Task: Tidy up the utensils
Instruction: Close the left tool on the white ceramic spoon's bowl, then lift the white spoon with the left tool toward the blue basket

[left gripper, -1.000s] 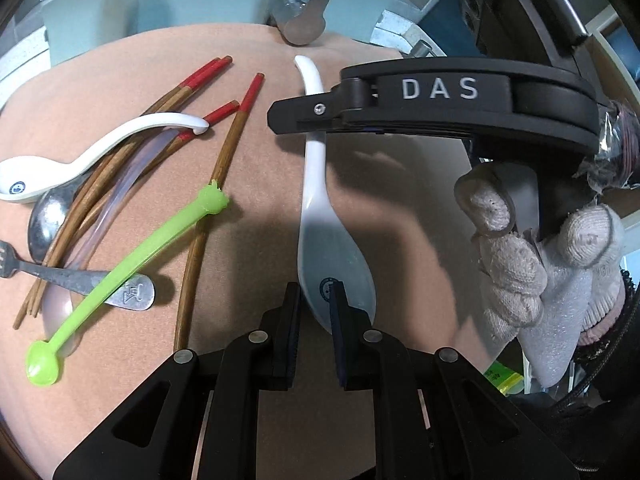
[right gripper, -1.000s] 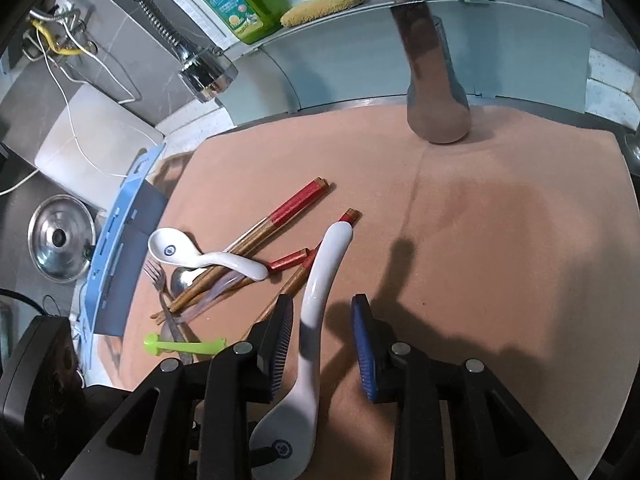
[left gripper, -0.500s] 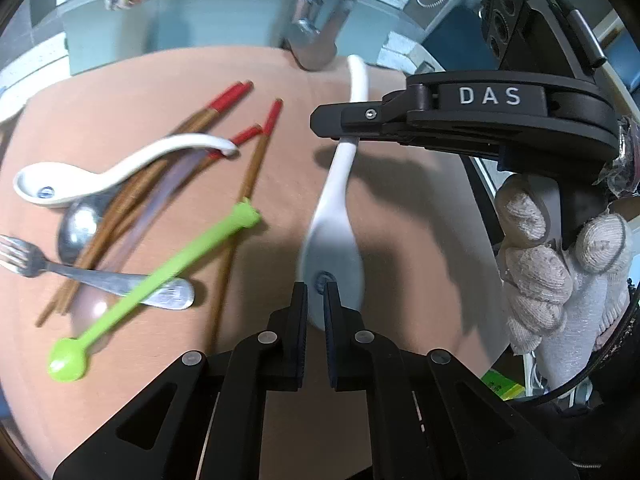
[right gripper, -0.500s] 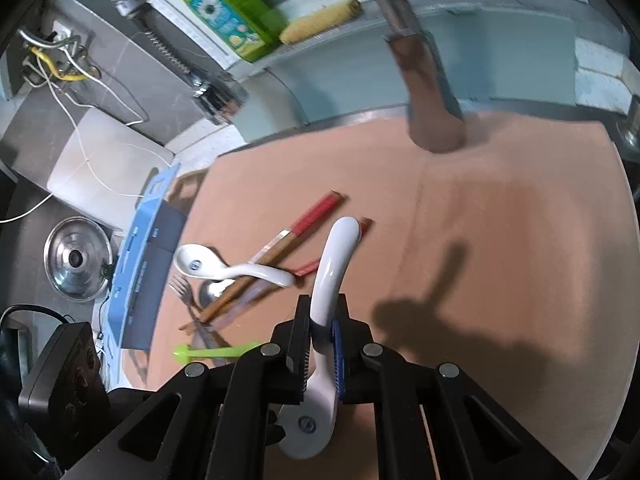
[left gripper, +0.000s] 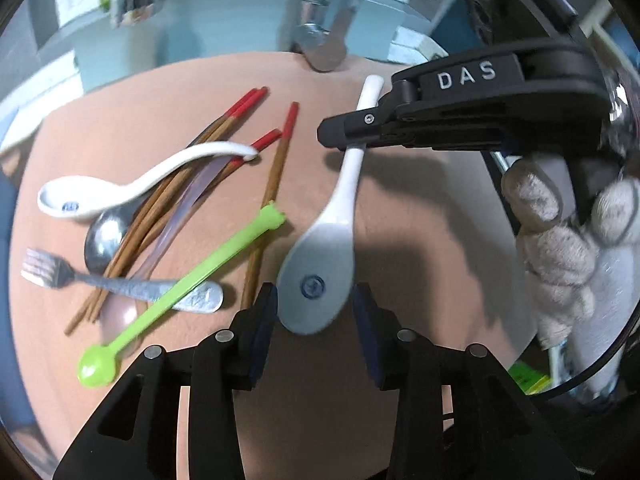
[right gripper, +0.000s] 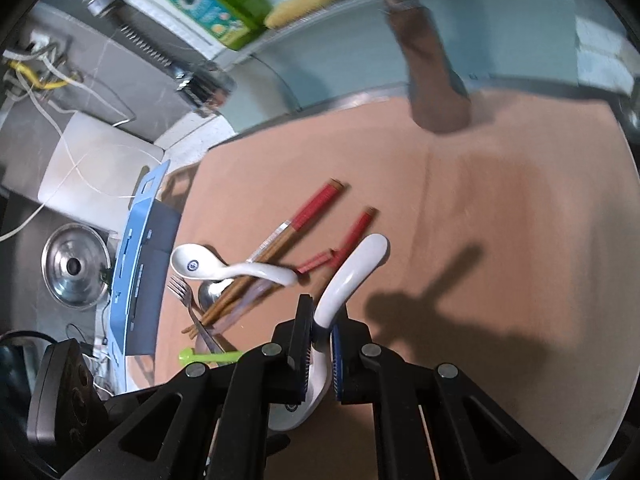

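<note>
My right gripper (right gripper: 320,338) is clamped on the handle of a white spoon (left gripper: 334,236), and that spoon hangs off the mat (left gripper: 400,208) with its bowl down between my left gripper's (left gripper: 315,320) fingers. The left jaws have just been opening; they now stand apart on either side of the bowl, and their pads do not press on it. A small blue ring mark sits on the underside of the bowl; I cannot read it.

The only clear writing is "DAS" in white letters on the side of the right gripper's body, seen from the left wrist. A gloved hand (left gripper: 560,240) grips that tool on the right.

No tray or holder with utensils in it shows. A blue rack (right gripper: 136,264) stands at the mat's left edge, and what it holds I cannot tell. A green bottle (right gripper: 212,4) with a flower label lies on the far ledge; its text is too blurred.

On the mat to the left lies the heap: a second white spoon (left gripper: 132,188) with a blue mark in its bowl, one steel spoon (left gripper: 105,236), one fork (left gripper: 80,280), one green plastic spoon (left gripper: 176,292), one translucent spoon (left gripper: 168,236), and red-tipped chopsticks (left gripper: 224,136), four tips showing. A steel lid (right gripper: 74,266) lies at the far left.
</note>
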Motion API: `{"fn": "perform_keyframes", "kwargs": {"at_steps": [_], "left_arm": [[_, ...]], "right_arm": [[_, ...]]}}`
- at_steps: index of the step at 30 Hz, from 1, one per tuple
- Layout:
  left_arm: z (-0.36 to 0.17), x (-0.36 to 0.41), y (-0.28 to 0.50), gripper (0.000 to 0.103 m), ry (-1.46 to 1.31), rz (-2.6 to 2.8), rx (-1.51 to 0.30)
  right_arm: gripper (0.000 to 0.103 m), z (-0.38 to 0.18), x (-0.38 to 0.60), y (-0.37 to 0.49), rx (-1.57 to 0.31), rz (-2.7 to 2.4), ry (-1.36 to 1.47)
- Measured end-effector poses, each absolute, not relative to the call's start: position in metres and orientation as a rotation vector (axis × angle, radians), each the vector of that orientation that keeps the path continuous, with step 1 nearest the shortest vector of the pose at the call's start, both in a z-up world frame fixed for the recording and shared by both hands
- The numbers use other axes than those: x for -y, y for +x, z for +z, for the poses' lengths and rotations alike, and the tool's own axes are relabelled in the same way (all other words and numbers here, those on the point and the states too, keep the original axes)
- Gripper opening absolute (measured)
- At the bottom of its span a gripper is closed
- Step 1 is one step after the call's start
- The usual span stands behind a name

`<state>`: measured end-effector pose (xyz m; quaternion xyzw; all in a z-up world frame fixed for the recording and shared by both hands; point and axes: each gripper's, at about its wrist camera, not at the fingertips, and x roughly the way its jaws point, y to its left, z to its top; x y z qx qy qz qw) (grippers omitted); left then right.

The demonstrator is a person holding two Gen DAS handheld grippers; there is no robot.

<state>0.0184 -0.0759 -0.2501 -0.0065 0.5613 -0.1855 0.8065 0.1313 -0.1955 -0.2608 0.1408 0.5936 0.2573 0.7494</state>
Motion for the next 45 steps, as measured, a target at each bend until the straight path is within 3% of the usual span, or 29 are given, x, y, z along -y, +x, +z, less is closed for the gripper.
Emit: {"fn": "perform_keyframes", "kwargs": {"at_steps": [2,3,11,14,27,38,45], "left_arm": [[-0.251,0.084,0.021,0.04,0.032,-0.417,-1.211],[-0.253,0.092,0.024,0.045,0.085,-0.427,-1.208],[-0.264,0.106,0.035,0.046,0.2,-0.457,-1.221],[-0.263,0.104,0.036,0.038,0.195,-0.469,-1.212],[-0.255,0.088,0.026,0.028,0.132,-0.521,-1.188],[-0.225,0.062,0.012,0.027,0.08,-0.526,-1.124],[-0.192,-0.004,-0.009,0.027,0.029,-0.449,-1.068]], "right_arm": [[0.008,-0.269,0.204,0.135,-1.338,0.552,0.35],[0.008,-0.272,0.207,0.136,-1.355,0.549,0.369],[0.011,-0.288,0.216,0.142,-1.414,0.544,0.419],[0.011,-0.291,0.219,0.143,-1.397,0.538,0.426],[0.009,-0.293,0.22,0.142,-1.386,0.504,0.477],[0.007,-0.243,0.191,0.13,-1.302,0.568,0.437],[0.007,-0.206,0.122,0.123,-1.253,0.684,0.358]]}}
